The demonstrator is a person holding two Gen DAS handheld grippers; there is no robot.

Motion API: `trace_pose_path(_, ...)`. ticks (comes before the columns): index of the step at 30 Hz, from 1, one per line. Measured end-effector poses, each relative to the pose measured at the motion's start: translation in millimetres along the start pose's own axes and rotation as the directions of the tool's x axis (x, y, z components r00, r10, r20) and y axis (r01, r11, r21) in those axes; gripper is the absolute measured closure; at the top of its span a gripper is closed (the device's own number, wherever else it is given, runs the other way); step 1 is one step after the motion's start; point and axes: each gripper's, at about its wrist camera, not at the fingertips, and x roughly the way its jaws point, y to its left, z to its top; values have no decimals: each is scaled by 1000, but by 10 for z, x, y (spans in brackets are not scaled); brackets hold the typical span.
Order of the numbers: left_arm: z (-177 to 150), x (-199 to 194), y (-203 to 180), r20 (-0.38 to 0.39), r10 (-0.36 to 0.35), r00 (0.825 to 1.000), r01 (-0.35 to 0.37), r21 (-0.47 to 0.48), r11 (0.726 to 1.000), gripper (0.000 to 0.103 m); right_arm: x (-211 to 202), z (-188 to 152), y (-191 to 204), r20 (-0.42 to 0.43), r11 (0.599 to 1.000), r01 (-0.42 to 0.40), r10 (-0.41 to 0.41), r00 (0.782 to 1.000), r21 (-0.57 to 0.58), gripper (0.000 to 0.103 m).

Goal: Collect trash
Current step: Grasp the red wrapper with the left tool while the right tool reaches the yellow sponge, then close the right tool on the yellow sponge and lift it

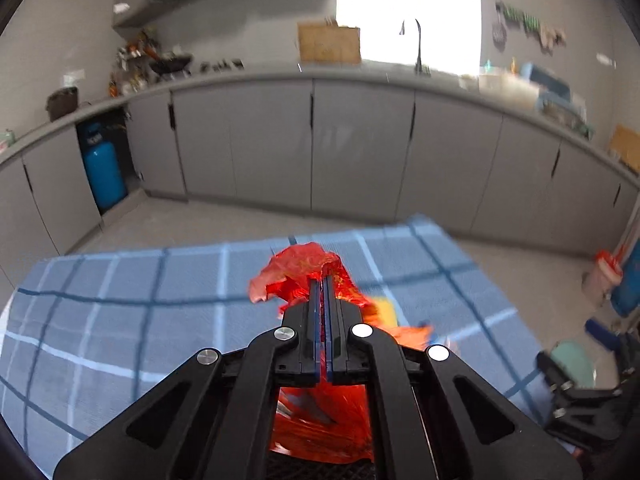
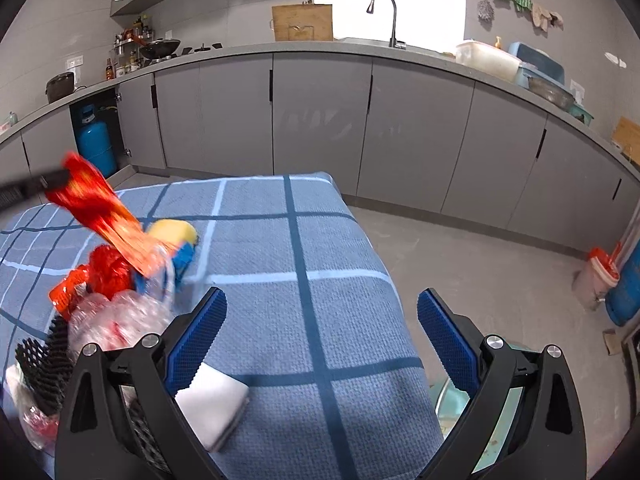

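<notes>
A red plastic wrapper sticks out past the tips of my left gripper, which is shut on it; more red film shows below the jaws. In the right wrist view that wrapper stretches up and left from a pile of trash to the left gripper. The pile holds crushed clear plastic, a red net and a yellow and blue item, beside a black mesh basket. My right gripper is open above the blue checked tablecloth. A white block lies by its left finger.
The table's right edge drops to a grey floor, with a pale green round thing below it. Grey cabinets line the far wall, with a blue gas cylinder at the left. A bucket with a red liner stands on the floor at right.
</notes>
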Motion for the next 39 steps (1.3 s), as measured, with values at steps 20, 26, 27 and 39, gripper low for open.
trace_pose_path(20, 80, -298, 893, 176, 364, 915, -364, -29, 931, 101, 653, 704, 1269, -117, 988, -144, 136, 984, -62, 12)
trace_pose_path(26, 20, -136, 994, 137, 364, 921, -364, -26, 931, 101, 1020, 659, 1469, -250, 985, -159, 139, 958, -61, 26)
trace_pose_path(27, 5, -130, 1015, 135, 362, 922, -361, -27, 932, 101, 1049, 646, 1482, -261, 986, -157, 136, 956, -62, 26)
trace_pose_path(39, 13, -129, 1006, 134, 331, 934, -330, -29, 943, 101, 1185, 550, 1556, -330, 979, -188, 151, 932, -80, 68)
